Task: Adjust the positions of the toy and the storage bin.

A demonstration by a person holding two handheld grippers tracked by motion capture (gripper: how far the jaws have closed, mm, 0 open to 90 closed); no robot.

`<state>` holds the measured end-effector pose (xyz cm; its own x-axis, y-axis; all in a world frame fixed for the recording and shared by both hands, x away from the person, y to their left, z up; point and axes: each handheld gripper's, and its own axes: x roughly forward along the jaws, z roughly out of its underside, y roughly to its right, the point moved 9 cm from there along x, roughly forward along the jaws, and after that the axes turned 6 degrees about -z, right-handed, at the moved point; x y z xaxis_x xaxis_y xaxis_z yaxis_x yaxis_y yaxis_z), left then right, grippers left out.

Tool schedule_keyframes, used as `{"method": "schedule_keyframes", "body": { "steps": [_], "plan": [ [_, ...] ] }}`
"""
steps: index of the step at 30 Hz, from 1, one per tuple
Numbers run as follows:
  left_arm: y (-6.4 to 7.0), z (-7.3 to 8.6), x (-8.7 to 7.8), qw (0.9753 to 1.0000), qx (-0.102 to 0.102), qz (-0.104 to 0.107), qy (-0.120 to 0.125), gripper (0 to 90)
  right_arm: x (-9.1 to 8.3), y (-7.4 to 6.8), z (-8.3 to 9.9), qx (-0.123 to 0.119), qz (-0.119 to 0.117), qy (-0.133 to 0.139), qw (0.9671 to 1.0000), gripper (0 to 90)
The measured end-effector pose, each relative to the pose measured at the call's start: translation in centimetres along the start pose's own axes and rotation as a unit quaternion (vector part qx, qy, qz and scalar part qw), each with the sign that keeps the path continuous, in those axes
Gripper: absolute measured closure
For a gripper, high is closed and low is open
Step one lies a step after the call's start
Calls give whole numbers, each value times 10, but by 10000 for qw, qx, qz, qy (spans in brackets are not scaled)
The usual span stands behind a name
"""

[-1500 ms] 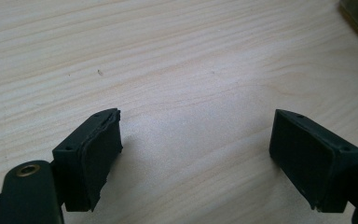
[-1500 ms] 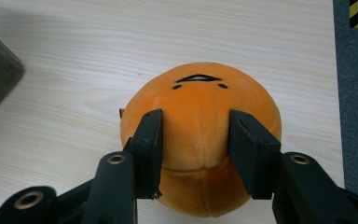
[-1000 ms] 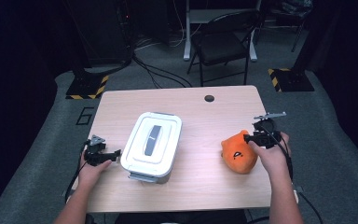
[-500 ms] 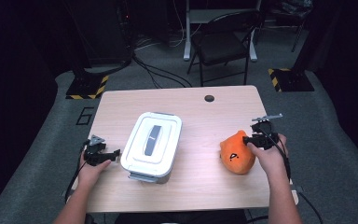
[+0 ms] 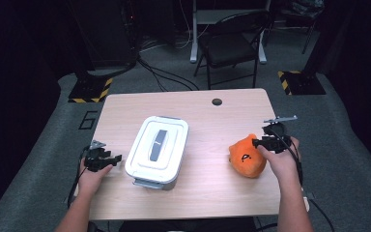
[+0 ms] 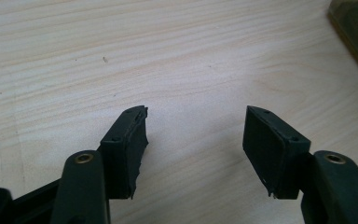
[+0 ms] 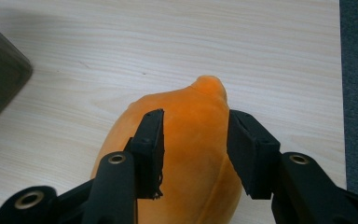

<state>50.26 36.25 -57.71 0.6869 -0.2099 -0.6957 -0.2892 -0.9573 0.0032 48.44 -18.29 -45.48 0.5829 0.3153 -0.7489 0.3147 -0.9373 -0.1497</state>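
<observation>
The wooden table carries two things. Near its centre sits a white lidded container with a grey handle on top, its lid seated and apparently closed. At about four o'clock from the container, toward the right edge of the table, lies an orange plush toy with a dark mark on its face.

The right gripper is at the toy. In the right gripper view its two black jaws straddle the upper part of the plush, partly closed, with the pads against or just beside the fabric on either side; the toy does not look squeezed, and it appears to rest on the table, so I judge the grasp as being formed rather than complete. The left gripper waits at nine o'clock from the container, jaws spread wide over bare wood and holding nothing.

As a judgement, the work is at an early stage. The likely aim is to put the toy in the container, and nothing of that is done: the toy is not lifted and the lid is on. What is left is closing on the plush, opening the container, perhaps with the idle left gripper, and placing the toy inside.
</observation>
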Motion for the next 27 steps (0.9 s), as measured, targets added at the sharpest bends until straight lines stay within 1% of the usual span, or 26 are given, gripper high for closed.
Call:
{"method": "schedule_keyframes", "body": {
  "steps": [2,4,6,8,9,11,15,17,18,19,21,22,25,27],
  "plan": [
    [-1,-3,-3,10000,-33,-83,6,410,-2,2,-2,36,10,1,10000,568],
    [0,-8,-8,9999,-120,-65,16,429,-3,2,-6,30,-3,-14,10000,568],
    [1,-13,-14,9999,-101,-104,32,434,-6,1,-8,34,-24,-9,10000,568],
    [4,-18,-20,9998,-176,-104,84,444,-7,1,-9,34,-40,50,10000,568],
    [5,-20,-24,9998,-195,-68,80,448,-8,0,-9,3,-47,94,9999,568],
    [7,-25,-30,9997,-217,-58,82,464,-8,0,-9,-41,-67,70,9999,567],
    [12,-32,-41,9997,-253,-40,63,464,-9,4,-9,-32,-44,112,9999,564],
    [14,-36,-46,9997,-240,-20,90,464,-10,7,-7,8,-61,107,9999,564],
    [15,-38,-48,9997,-241,-29,101,464,-10,9,-7,-31,-59,110,9999,563],
    [15,-41,-51,9997,-233,-20,106,464,-11,10,-6,-3,-57,106,9999,563],
    [17,-46,-56,9996,-254,46,145,468,-11,11,-4,13,-50,106,9999,562],
    [18,-49,-59,9994,-287,39,185,469,-11,11,-4,19,-69,114,9999,562],
    [21,-55,-67,9994,-254,29,230,479,-12,11,-3,43,-72,118,9999,562],
    [24,-58,-72,9996,-182,12,222,491,-12,12,-4,30,-53,147,9999,561]
  ]
}}
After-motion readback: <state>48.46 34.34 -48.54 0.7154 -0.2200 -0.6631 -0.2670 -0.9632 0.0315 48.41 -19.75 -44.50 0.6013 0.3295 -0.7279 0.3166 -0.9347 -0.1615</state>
